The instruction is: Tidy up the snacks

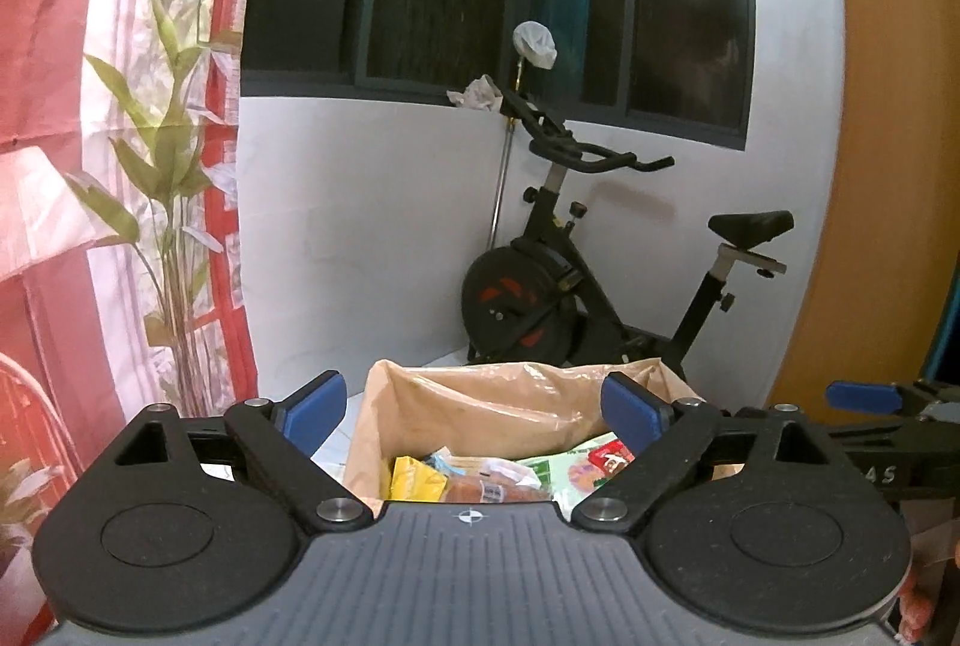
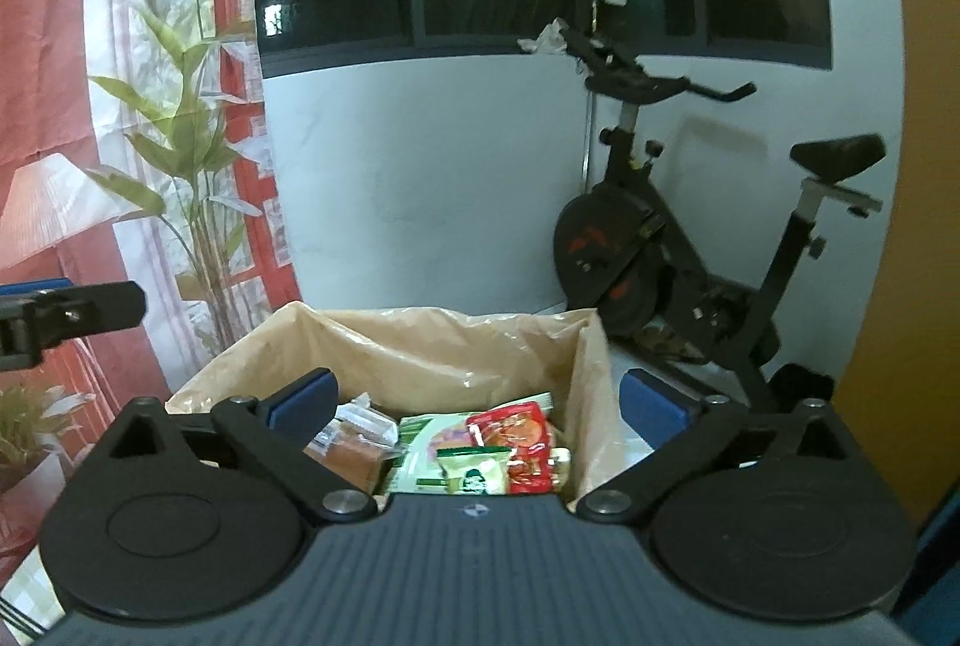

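Observation:
A tan paper bag stands open in front of both grippers, with several snack packets inside. In the left wrist view I see a yellow packet, an orange-brown packet and a green packet. The right wrist view shows a red packet, a green-and-white packet and a brown packet. My left gripper is open above the bag's near edge, nothing between its blue pads. My right gripper is open too, with nothing held. Each gripper's finger shows at the edge of the other's view.
A black exercise bike stands against the white wall behind the bag. A red and white curtain with a leaf print hangs on the left. An orange-brown wooden panel rises on the right. Dark windows lie above.

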The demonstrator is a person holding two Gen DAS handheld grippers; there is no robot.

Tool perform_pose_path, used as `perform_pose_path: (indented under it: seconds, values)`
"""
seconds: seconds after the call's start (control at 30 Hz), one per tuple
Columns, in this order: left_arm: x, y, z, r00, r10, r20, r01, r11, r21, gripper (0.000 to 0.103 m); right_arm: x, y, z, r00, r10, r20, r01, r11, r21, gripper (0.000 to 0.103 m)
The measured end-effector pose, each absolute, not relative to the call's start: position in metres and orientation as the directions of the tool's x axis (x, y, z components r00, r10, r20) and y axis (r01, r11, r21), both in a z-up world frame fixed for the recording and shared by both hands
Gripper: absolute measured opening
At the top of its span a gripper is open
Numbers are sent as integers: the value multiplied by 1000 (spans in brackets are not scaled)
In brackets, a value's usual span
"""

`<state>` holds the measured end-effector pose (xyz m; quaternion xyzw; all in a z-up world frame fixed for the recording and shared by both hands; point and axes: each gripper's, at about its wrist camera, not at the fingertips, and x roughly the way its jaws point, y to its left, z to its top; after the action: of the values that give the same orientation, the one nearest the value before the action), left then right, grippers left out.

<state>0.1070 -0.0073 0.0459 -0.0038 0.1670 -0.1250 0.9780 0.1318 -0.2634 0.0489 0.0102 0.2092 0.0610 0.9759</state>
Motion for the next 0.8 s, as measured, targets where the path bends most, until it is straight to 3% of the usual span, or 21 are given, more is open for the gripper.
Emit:
perform_pose_path:
  seconds: [0.13, 0.8]
  values:
    - [99, -8, 47, 919, -210, -333, 222, 975, -2, 93, 114, -264, 53, 917, 114, -383, -106, 993, 43, 102]
    - [76, 11, 41, 925, -159, -345, 156, 987, -37, 94, 87, -256, 54, 909, 153, -387, -132, 988, 80, 102]
